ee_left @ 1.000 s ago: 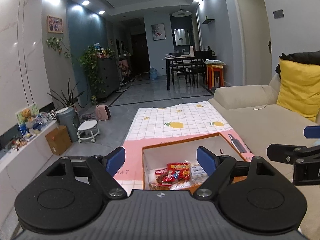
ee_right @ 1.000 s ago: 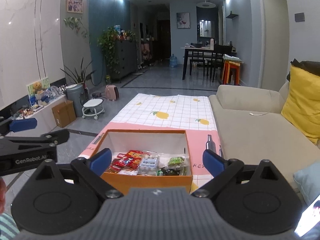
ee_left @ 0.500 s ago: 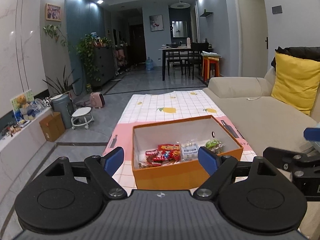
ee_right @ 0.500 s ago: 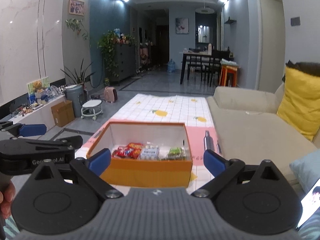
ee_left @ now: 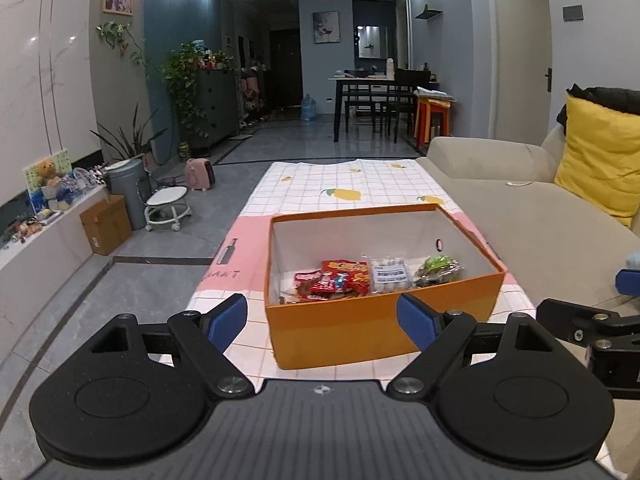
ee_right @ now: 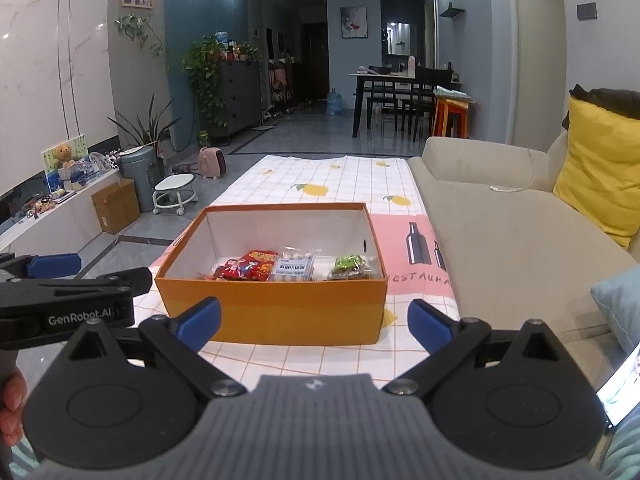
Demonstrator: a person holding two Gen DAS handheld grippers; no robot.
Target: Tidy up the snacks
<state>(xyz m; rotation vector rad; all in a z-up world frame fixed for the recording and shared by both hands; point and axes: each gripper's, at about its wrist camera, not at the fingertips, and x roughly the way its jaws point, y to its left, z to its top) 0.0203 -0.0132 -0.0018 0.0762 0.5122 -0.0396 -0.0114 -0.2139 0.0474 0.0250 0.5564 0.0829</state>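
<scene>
Orange box (ee_left: 380, 320) lies crosswise, snack packets (ee_left: 372, 276) rowed along it

A box (ee_right: 272, 312) is sitting on the near end of a table (ee_right: 320, 176), holding snack packets (ee_right: 296, 266) in a row along its near wall, while a sofa (ee_right: 500, 240) is running along the table's right side.

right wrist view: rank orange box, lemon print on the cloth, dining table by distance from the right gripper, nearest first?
From the right gripper, jaws open and empty:
1. Orange box, just beyond the fingertips, straight ahead on the near end of the cloth.
2. Lemon print, past the box, middle of the cloth.
3. Dining table, far back of the room, right of centre.
</scene>
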